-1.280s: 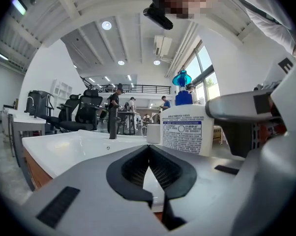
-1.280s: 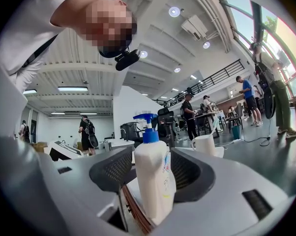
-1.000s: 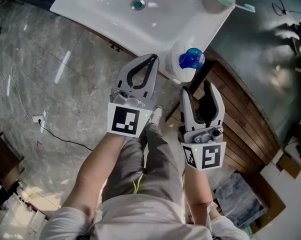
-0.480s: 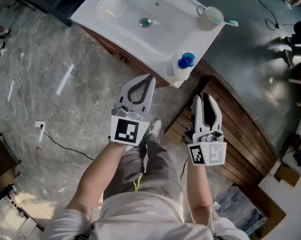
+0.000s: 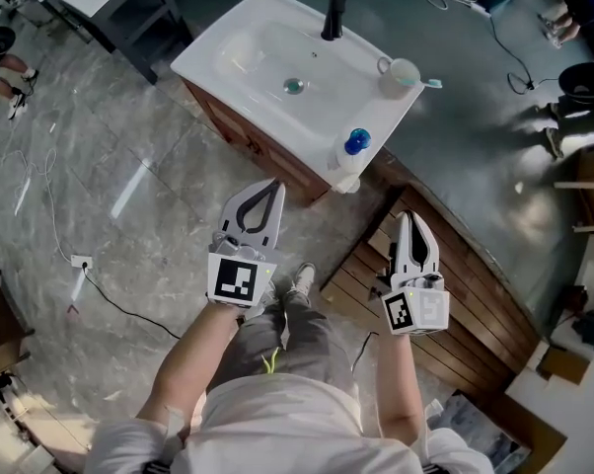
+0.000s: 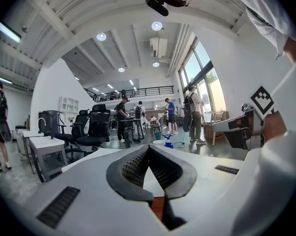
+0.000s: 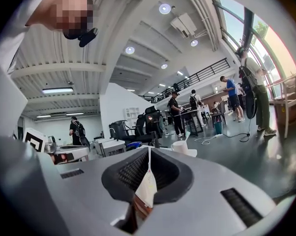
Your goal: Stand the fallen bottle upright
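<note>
While bottle (image 5: 344, 166) stands upright, cap (image 5: 355, 142) half-hiding body

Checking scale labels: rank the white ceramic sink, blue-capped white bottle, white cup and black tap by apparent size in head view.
1. white ceramic sink
2. blue-capped white bottle
3. white cup, nearly the bottle's size
4. black tap

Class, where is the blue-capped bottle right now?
In the head view, the blue-capped bottle sits on the washbasin's near right corner, below the cup.
</note>
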A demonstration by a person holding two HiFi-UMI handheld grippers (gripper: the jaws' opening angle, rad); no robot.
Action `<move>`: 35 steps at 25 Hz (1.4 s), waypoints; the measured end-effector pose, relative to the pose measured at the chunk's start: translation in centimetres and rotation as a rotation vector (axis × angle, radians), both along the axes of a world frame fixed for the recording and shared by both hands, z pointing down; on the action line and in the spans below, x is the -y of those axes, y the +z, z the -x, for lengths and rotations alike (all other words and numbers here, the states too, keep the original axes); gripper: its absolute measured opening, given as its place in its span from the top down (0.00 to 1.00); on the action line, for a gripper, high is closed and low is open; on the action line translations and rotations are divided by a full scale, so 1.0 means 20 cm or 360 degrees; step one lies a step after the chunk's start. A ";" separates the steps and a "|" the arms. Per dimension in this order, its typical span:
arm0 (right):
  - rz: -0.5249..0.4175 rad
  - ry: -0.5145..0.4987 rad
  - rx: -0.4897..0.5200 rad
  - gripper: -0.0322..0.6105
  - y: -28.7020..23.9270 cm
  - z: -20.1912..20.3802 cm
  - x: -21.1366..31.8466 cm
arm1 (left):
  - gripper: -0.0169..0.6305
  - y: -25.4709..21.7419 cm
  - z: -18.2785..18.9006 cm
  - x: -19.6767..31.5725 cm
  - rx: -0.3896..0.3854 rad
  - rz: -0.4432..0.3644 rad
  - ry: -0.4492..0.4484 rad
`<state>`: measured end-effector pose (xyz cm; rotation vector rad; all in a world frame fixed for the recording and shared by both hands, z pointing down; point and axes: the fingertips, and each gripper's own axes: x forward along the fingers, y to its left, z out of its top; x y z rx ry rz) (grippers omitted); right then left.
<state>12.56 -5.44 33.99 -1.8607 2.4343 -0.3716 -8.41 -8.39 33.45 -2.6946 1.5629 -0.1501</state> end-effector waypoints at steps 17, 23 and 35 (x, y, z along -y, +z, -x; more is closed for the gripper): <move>-0.0065 -0.0012 -0.0112 0.89 -0.36 -0.16 -0.13 | 0.95 -0.51 0.25 -0.24 -0.0068 -0.0092 -0.0120; -0.0142 -0.0099 -0.0138 0.89 -0.52 -0.10 -0.14 | 0.95 -0.68 0.33 -0.32 -0.0078 -0.0120 -0.0139; -0.0198 -0.0252 -0.0234 0.89 -0.69 -0.05 -0.21 | 0.95 -0.93 0.43 -0.40 -0.0138 -0.0216 -0.0217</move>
